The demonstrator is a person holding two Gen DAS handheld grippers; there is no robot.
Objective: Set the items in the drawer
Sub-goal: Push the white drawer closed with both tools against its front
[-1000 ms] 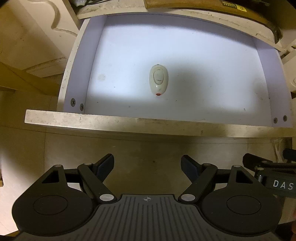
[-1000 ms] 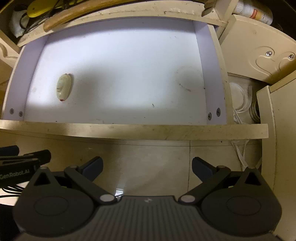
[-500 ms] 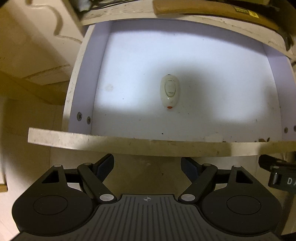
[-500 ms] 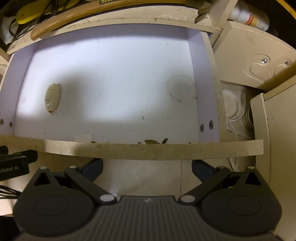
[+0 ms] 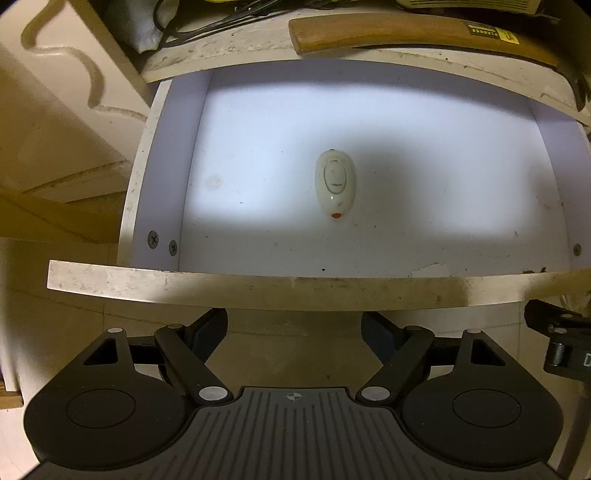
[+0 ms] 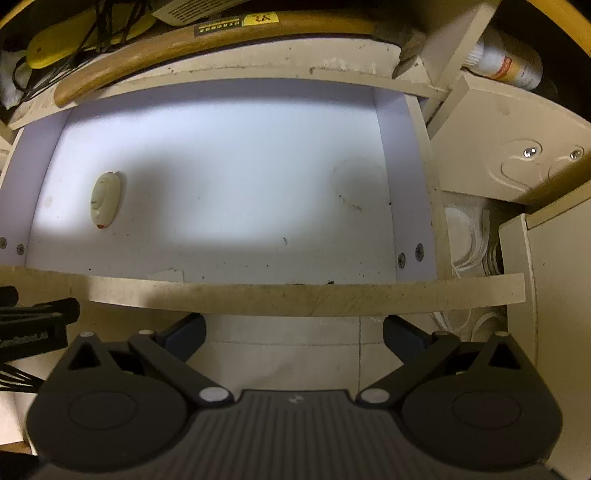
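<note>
An open drawer with a white floor and a cream front panel point(image 5: 295, 291) fills both views; the panel also shows in the right wrist view point(image 6: 295, 295). A small white oval remote with a red tip point(image 5: 335, 184) lies flat on the drawer floor, left of middle in the right wrist view point(image 6: 105, 201). My left gripper point(image 5: 294, 330) is open and empty, just below the front panel. My right gripper point(image 6: 293, 334) is open and empty too, just below the panel, to the right of the left one.
A wooden-handled hammer point(image 5: 406, 33) lies on the shelf above the drawer, with cables and a yellow tool point(image 6: 74, 40). A white bottle point(image 6: 506, 62) and coiled white cable point(image 6: 469, 236) sit to the right. Cream cabinet panels point(image 5: 55, 129) flank the drawer.
Both grippers have moved forward and up toward the drawer, so the front panel has dropped close to the fingertips. The remote has not moved. Both stay open.
</note>
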